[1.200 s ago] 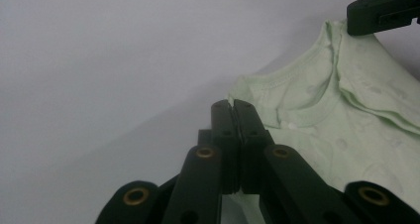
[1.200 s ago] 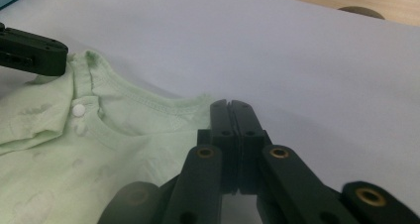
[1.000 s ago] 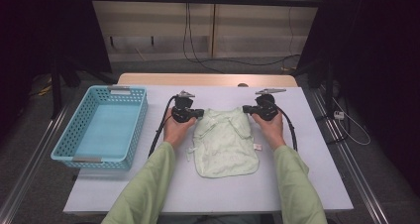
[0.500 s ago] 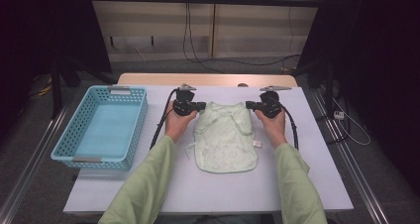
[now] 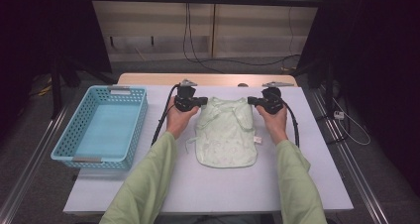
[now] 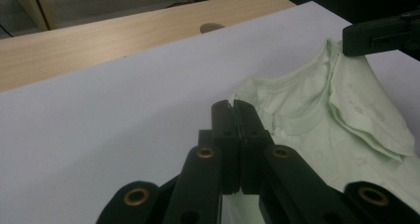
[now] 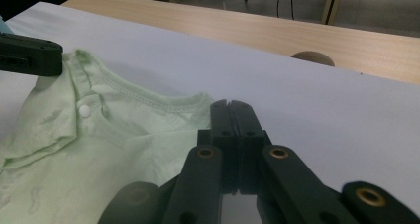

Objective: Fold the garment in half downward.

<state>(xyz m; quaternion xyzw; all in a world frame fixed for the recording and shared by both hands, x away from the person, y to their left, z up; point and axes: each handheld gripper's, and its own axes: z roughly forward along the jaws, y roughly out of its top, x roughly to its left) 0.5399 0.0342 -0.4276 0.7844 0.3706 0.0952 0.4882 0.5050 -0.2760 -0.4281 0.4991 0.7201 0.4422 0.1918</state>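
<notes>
The blue basket (image 5: 101,125) sat empty. The green baby shirt (image 5: 225,132) lay flat, neckline away from the person, left tool (image 5: 202,102) and right tool (image 5: 251,101) clamped on its shoulders.

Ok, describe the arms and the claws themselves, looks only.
Both forearms wear loose pale green sleeves. The left claw and right claw are black, each topped by a grey three-cornered plate and trailing a black cable. Their jaw links carry brass-coloured rivets.
</notes>
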